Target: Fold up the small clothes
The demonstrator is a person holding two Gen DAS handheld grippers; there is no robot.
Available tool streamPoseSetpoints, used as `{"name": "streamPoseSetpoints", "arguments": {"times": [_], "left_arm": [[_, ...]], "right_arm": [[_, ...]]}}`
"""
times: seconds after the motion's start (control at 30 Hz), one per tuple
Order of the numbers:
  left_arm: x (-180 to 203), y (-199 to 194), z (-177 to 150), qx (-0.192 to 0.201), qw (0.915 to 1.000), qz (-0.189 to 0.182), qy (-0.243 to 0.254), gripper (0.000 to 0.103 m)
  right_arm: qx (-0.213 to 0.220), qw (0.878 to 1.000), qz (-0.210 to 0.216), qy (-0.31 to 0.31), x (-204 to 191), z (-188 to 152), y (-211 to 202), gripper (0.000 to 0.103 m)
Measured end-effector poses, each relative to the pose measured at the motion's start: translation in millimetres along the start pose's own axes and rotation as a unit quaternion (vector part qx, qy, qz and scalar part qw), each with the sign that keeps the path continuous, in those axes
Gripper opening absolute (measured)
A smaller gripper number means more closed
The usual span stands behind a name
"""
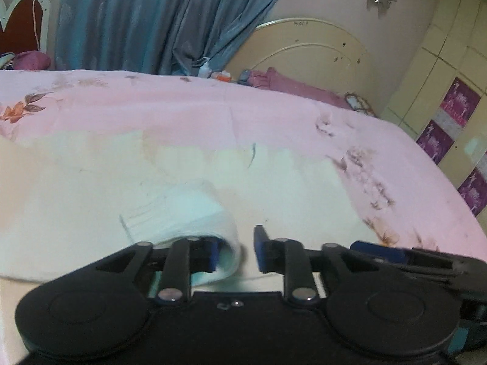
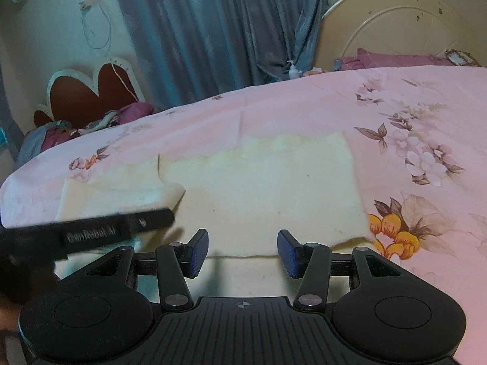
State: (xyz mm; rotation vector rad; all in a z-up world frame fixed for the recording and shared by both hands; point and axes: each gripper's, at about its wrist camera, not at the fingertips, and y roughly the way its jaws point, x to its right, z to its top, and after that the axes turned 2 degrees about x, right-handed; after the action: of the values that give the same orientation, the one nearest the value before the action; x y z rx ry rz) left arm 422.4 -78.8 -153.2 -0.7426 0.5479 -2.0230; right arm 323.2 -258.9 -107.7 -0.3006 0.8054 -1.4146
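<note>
- A cream cloth (image 2: pixel 268 182) lies flat on the pink flowery bed sheet (image 2: pixel 334 100), in the middle of the right wrist view.
- The right claw (image 2: pixel 242 252) is spread wide. It holds nothing. Its blue pads (image 2: pixel 199 252) sit just above the near edge of the cloth, at 6 o'clock.
- The left claw (image 1: pixel 236 254) is spread too. A rolled-up white fold of the cloth (image 1: pixel 194 210) curls over its left pad, at about 7 o'clock.
- In the right wrist view, the left claw's black body reaches in at 9 o'clock.
- Blue curtains (image 2: pixel 213 30) hang behind the bed at 12 o'clock.
</note>
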Motion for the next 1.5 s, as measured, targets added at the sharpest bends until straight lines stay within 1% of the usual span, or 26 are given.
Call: {"name": "streamPoseSetpoints", "arguments": {"times": [0.03, 0.07, 0.1, 0.17, 0.27, 0.3, 0.33, 0.37, 0.4, 0.5, 0.63, 0.67, 0.73, 0.87, 0.9, 0.93, 0.97, 1.07, 1.1, 1.13, 1.17, 1.23, 1.3, 1.37, 1.43, 1.5], "left_arm": [[-3, -4, 0, 0.001, 1.0, 0.004, -0.004, 0.041], [-5, -9, 1, 0.006, 0.9999, 0.006, -0.008, 0.059], [-10, -21, 0, 0.017, 0.9997, 0.012, -0.011, 0.07], [-18, -37, 1, 0.041, 0.9986, 0.032, -0.007, 0.072], [-30, -58, 1, 0.053, 0.9972, 0.051, -0.011, 0.072], [-36, -66, 1, 0.057, 0.9964, 0.063, -0.011, 0.072], [-42, -72, -1, 0.06, 0.9953, 0.076, -0.01, 0.072], [-49, -77, -4, 0.061, 0.9939, 0.092, -0.007, 0.072], [-55, -82, -7, 0.061, 0.9924, 0.106, -0.004, 0.072], [-74, -93, -19, 0.05, 0.9884, 0.143, -0.006, 0.072], [-91, -94, -32, 0.032, 0.9844, 0.172, -0.012, 0.071], [-93, -91, -35, 0.028, 0.9835, 0.179, -0.011, 0.07], [-98, -87, -38, 0.021, 0.9823, 0.186, -0.01, 0.068], [-105, -80, -36, 0.024, 0.9801, 0.196, -0.018, 0.067], [-106, -77, -34, 0.024, 0.9796, 0.199, -0.017, 0.067], [-106, -75, -33, 0.025, 0.9792, 0.201, -0.017, 0.067], [-106, -74, -32, 0.025, 0.9786, 0.203, -0.017, 0.068], [-108, -70, -31, 0.027, 0.9772, 0.21, -0.02, 0.07], [-109, -70, -31, 0.029, 0.9767, 0.212, -0.02, 0.07], [-110, -70, -32, 0.03, 0.9762, 0.214, -0.02, 0.07], [-110, -70, -32, 0.032, 0.9758, 0.216, -0.02, 0.07], [-110, -69, -32, 0.034, 0.9751, 0.219, -0.016, 0.069], [-109, -70, -33, 0.035, 0.9748, 0.22, -0.01, 0.068], [-107, -69, -33, 0.036, 0.9743, 0.222, -0.002, 0.067], [-105, -69, -33, 0.037, 0.9742, 0.223, 0.005, 0.065], [-105, -68, -31, 0.04, 0.9746, 0.22, 0.011, 0.051]], "right_arm": [[0.0, 1.0, 0.006, 0.0, -3, 0, 3, 0.05], [-0.001, 1.0, 0.012, -0.002, -6, 1, 4, 0.05], [-0.002, 1.0, 0.019, -0.004, -9, 2, 5, 0.05], [-0.001, 0.999, 0.033, -0.011, -14, 2, 9, 0.05], [-0.002, 0.998, 0.051, -0.032, -30, 2, 12, 0.051], [-0.003, 0.998, 0.056, -0.04, -35, 1, 13, 0.057], [-0.002, 0.997, 0.061, -0.048, -41, 0, 14, 0.07], [0.0, 0.996, 0.067, -0.057, -48, -2, 15, 0.074], [0.002, 0.995, 0.07, -0.069, -55, -3, 16, 0.074], [0.006, 0.992, 0.052, -0.119, -77, -8, 24, 0.074], [-0.001, 0.984, 0.044, -0.174, -96, -20, 38, 0.073], [-0.001, 0.982, 0.044, -0.183, -99, -23, 39, 0.071], [-0.004, 0.978, 0.034, -0.204, -102, -28, 44, 0.054], [0.004, 0.972, 0.01, -0.236, -104, -29, 57, 0.052], [0.004, 0.97, 0.009, -0.244, -105, -30, 61, 0.049], [0.001, 0.968, 0.013, -0.249, -107, -29, 65, 0.036], [-0.005, 0.968, 0.017, -0.25, -107, -28, 69, 0.029], [0.004, 0.972, 0.025, -0.234, -108, -20, 72, 0.016], [0.009, 0.977, 0.032, -0.21, -104, -15, 69, 0.004], [0.013, 0.984, 0.046, -0.174, -97, -8, 65, 0.003], [0.017, 0.989, 0.056, -0.133, -87, 0, 61, 0.003], [0.024, 0.995, 0.06, -0.073, -65, 11, 54, 0.003], [0.027, 0.998, 0.06, -0.02, -41, 18, 48, 0.003], [0.026, 0.998, 0.047, 0.015, -18, 22, 44, 0.003], [0.007, 0.999, 0.034, 0.042, 1, 20, 49, 0.003], [-0.015, 0.997, 0.028, 0.074, 18, 14, 57, 0.003]]}}
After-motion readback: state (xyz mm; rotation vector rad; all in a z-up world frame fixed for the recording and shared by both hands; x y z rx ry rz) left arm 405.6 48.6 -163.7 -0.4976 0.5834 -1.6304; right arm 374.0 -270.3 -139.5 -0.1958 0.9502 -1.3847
